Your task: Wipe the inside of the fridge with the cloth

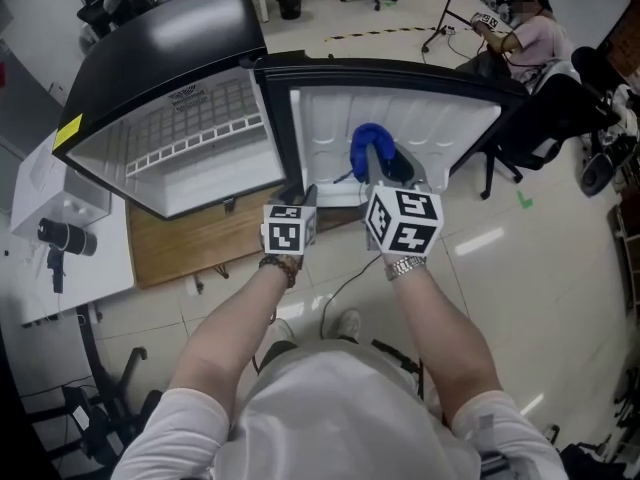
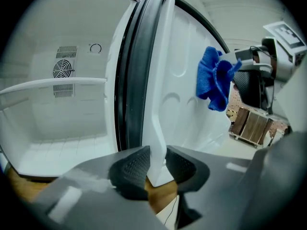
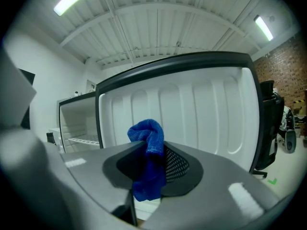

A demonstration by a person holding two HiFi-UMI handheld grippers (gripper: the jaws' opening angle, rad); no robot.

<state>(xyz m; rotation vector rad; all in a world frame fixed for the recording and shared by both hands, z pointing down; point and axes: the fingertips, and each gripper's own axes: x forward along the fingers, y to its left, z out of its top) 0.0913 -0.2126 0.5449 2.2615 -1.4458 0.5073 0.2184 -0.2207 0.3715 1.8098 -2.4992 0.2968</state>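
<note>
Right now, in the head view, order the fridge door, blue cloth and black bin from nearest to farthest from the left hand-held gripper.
1. Fridge door: its edge is clamped in the left hand-held gripper.
2. Blue cloth: to the right, held by the right hand-held gripper.
3. Black bin: far off, at the view's top edge.

Two grippers, left gripper (image 2: 156,164) and right gripper (image 3: 153,164); ahead of them one fridge (image 1: 160,38), one door (image 1: 420,118), one shelf (image 2: 53,83), one blue cloth (image 3: 146,131), seemingly two office chairs (image 1: 545,118).

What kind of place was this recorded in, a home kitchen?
Probably a lab or office workspace, not a kitchen: the fridge stands near office chairs, with a camera on a side table.
</note>
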